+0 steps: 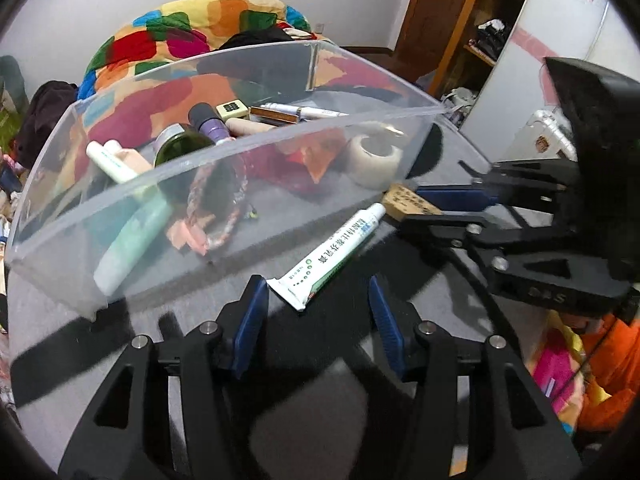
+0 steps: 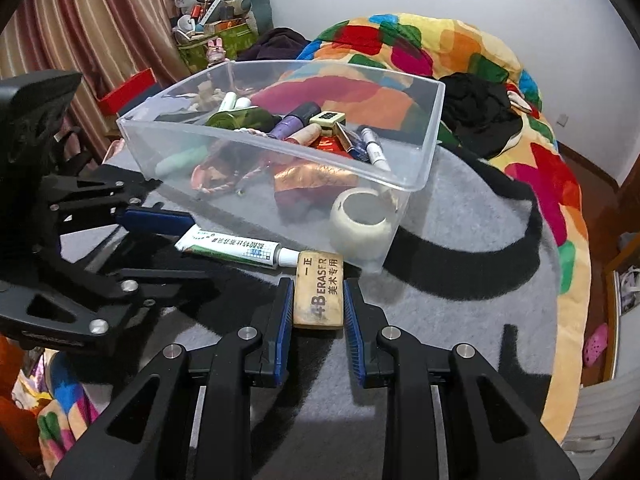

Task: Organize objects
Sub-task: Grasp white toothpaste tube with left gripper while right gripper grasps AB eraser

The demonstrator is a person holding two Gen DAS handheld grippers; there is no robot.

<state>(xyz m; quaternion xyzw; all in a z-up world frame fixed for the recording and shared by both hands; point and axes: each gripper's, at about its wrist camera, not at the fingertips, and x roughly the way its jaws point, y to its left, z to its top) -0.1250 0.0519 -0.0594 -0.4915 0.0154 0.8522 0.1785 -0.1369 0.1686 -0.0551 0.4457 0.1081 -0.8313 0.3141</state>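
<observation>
A white and green ointment tube (image 1: 336,252) lies on the grey mat in front of the clear plastic box (image 1: 240,148). My left gripper (image 1: 318,304) is open, and the tube's crimped tail sits between its blue pads, nearer the left one. A tan 4B eraser (image 2: 318,292) lies just beyond the tube's cap (image 2: 288,256). My right gripper (image 2: 318,300) is shut on the eraser, one pad against each long side. From the left wrist view the right gripper (image 1: 416,212) comes in from the right onto the eraser (image 1: 408,200). The left gripper (image 2: 172,244) shows at the tube (image 2: 232,250).
The box (image 2: 280,148) holds a tape roll (image 2: 360,220), a green bottle (image 2: 236,118), a purple bottle (image 2: 296,118), markers, a braided cord and more. The grey mat (image 2: 460,240) has black stripes and lies on a bright patchwork quilt (image 2: 460,40). An orange sleeve (image 1: 608,360) is at lower right.
</observation>
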